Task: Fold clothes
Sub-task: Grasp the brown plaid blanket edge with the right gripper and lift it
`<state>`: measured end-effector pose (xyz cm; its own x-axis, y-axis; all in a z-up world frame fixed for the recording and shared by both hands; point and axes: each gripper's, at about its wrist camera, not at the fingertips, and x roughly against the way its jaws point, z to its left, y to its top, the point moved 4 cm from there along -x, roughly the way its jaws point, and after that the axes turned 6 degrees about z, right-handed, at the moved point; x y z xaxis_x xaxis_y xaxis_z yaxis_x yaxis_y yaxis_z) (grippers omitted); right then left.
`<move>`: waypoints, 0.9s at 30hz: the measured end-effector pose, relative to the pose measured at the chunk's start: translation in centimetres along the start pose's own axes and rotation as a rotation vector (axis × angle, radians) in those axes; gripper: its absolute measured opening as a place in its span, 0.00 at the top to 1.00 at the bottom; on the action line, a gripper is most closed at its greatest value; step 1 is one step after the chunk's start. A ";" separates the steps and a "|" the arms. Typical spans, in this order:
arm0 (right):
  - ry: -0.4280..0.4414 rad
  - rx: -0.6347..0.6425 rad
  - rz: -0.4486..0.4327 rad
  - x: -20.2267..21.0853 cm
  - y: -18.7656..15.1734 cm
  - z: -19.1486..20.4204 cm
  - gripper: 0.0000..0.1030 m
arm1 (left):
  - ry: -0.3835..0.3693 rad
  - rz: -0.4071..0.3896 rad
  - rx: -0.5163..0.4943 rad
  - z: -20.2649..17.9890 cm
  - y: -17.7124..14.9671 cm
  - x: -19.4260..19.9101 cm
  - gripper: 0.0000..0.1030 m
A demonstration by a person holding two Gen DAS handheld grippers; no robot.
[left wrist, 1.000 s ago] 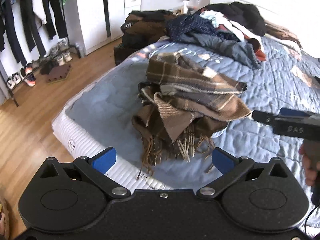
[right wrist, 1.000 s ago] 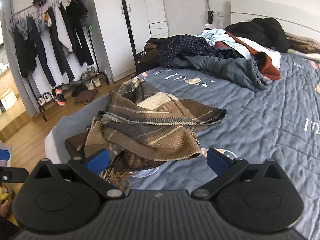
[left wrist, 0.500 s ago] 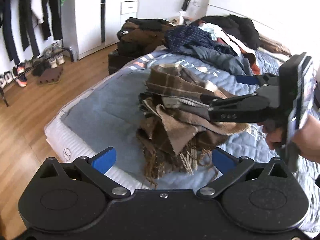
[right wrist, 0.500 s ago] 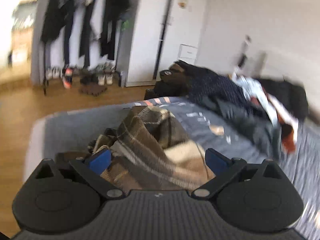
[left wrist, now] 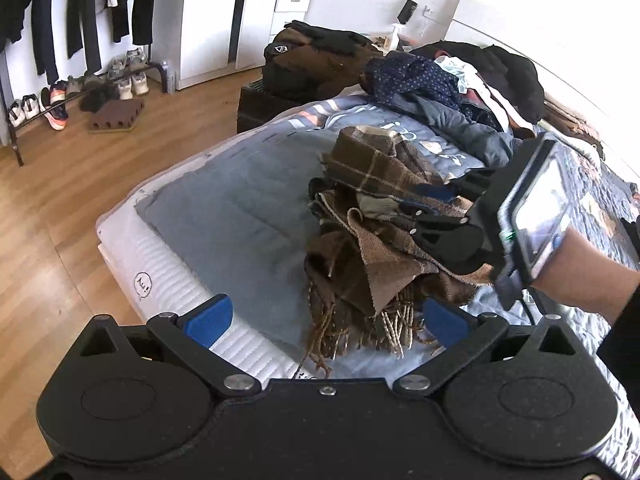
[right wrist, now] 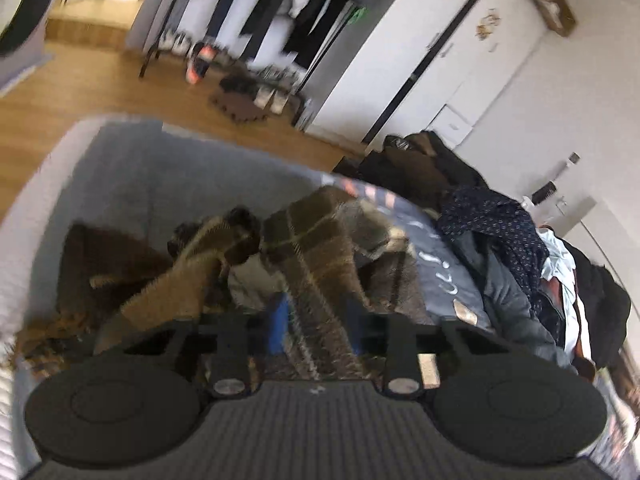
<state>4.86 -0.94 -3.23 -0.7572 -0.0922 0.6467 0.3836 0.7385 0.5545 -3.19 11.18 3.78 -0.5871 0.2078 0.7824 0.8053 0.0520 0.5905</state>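
A brown plaid scarf [left wrist: 372, 216] with a fringed end lies heaped on the blue-grey bedspread [left wrist: 240, 216] near the bed's foot corner. My left gripper [left wrist: 326, 316] hovers open just short of the fringe, nothing between its blue pads. In the left wrist view my right gripper [left wrist: 424, 200] reaches in from the right, held by a hand [left wrist: 576, 272], its tips buried in the top of the heap. The blurred right wrist view shows that gripper [right wrist: 316, 324] shut on a fold of the scarf [right wrist: 316, 240] running between its fingers.
A pile of dark clothes [left wrist: 452, 92] covers the far end of the bed. A brown bag [left wrist: 316, 56] sits on a dark box beside it. The white mattress edge [left wrist: 172, 284] drops to wooden floor [left wrist: 60, 208]. A shoe rack [left wrist: 80, 88] and hanging clothes line the wall.
My right gripper has swung in from the right over the scarf heap and closed on a fold. The left gripper has stayed open, its view shifting slightly.
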 end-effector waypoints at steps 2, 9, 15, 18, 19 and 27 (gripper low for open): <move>-0.006 0.024 0.014 -0.3 -0.1 0.3 0.86 | -0.001 0.002 0.004 0.1 -0.1 0.0 0.00; -0.001 -0.163 -0.058 3.6 0.0 -2.5 0.96 | 0.003 0.006 0.009 0.1 -0.1 0.0 0.00; 0.011 -0.335 -0.075 8.0 -1.6 -6.5 0.97 | 0.002 -0.003 -0.001 -0.3 -0.1 0.4 0.00; 0.003 -0.434 -0.098 11.2 -3.2 -9.2 0.97 | -0.001 -0.009 -0.017 -0.9 -0.1 0.6 0.00; -0.003 -0.461 -0.102 12.1 -3.8 -10.1 0.97 | -0.002 -0.009 -0.025 -1.2 -0.2 0.6 0.00; -0.084 -0.649 -0.076 20.9 -10.5 -16.4 0.98 | -0.031 -0.019 -0.099 -4.6 -0.6 1.2 0.00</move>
<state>-6.33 -21.60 13.08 -0.8237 -0.0562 0.5643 0.5480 0.1771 0.8175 -4.78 6.89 5.23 -0.5984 0.2382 0.7650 0.7810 -0.0398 0.6233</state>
